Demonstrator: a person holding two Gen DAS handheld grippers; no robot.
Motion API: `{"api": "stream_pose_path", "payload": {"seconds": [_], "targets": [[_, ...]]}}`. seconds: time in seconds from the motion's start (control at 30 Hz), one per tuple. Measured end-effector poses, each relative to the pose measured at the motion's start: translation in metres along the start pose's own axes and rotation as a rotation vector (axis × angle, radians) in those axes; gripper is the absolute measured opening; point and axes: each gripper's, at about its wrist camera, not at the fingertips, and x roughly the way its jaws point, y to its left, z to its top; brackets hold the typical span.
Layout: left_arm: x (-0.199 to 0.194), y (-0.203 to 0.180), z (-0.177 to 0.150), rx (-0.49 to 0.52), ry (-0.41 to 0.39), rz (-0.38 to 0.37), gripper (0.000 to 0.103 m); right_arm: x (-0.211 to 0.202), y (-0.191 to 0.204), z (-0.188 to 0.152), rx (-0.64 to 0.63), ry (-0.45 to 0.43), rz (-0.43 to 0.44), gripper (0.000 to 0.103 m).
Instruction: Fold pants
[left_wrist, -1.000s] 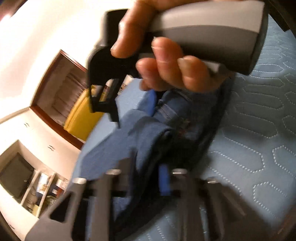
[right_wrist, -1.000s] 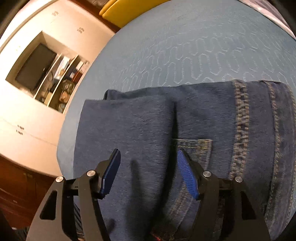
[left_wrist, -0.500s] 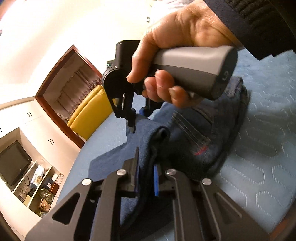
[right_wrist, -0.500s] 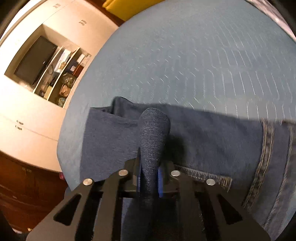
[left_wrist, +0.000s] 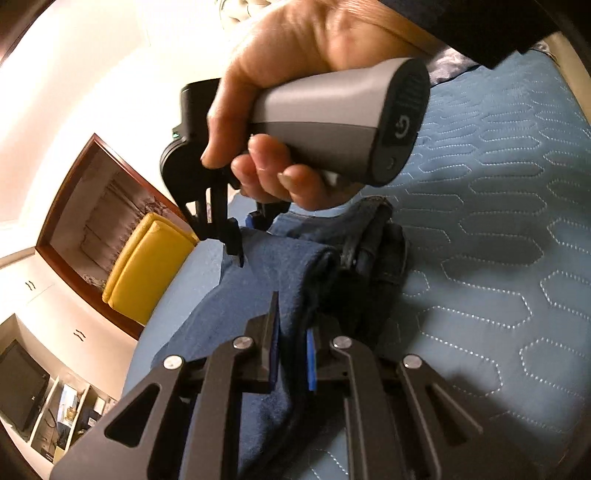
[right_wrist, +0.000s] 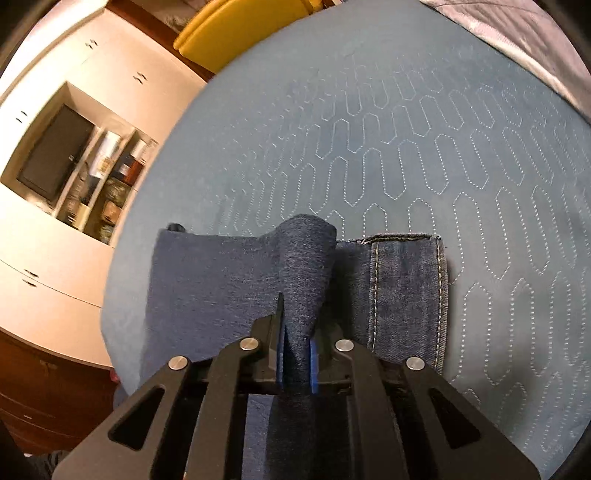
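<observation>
Pants (right_wrist: 229, 295) are lying on the blue quilted bed cover (right_wrist: 406, 147), toward its near edge, already doubled into a thick bundle. Hem or waistband edge with pale stitching is showing on the right side in the right wrist view; which one, cannot tell.

Right tongs (right_wrist: 297, 363) are closing almost fully on a raised ridge of denim; only the pinched cloth is keeping the blue pads apart. The ridge is running straight ahead of the fingers, away from the camera.

Left tongs (left_wrist: 291, 354) are likewise nearly closed, gripping a fold of the same pants (left_wrist: 280, 280). In the left wrist view the right hand (left_wrist: 295, 92) is holding its grey handle just beyond, the two tools gripping the same folded edge, close together.

Judgement: the bundle's long axis is lying crosswise to the right tongs, left to right, with bare cover spreading beyond it. Both pinches are sitting on one edge, neither hand clearly nearer. The coming move likely turns on carrying that edge across the long axis, both hands level so layers are not slipping.
</observation>
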Motion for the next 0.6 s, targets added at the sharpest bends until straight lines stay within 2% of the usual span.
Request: {"api": "stream_pose_path", "payload": {"seconds": [0.07, 0.23, 0.37, 0.43, 0.6], "targets": [[0.001, 0.0, 0.002, 0.003, -0.001, 0.007, 0.011, -0.002, -0.005, 0.002, 0.008, -0.001, 0.002, 0.03], [0.005, -0.003, -0.002, 0.022, 0.009, 0.017, 0.011, -0.009, -0.014, 0.009, 0.004, -0.002, 0.001, 0.032], [0.004, -0.007, -0.001, 0.04, 0.013, 0.023, 0.011, -0.004, -0.006, 0.009, -0.048, 0.004, -0.033, 0.011], [0.002, -0.011, 0.004, 0.041, 0.006, 0.031, 0.011, -0.009, 0.004, 0.008, -0.089, -0.016, -0.048, 0.008], [0.003, -0.018, 0.015, 0.038, -0.016, 0.035, 0.011, -0.027, 0.01, 0.012, -0.123, -0.049, -0.071, 0.007]]}}
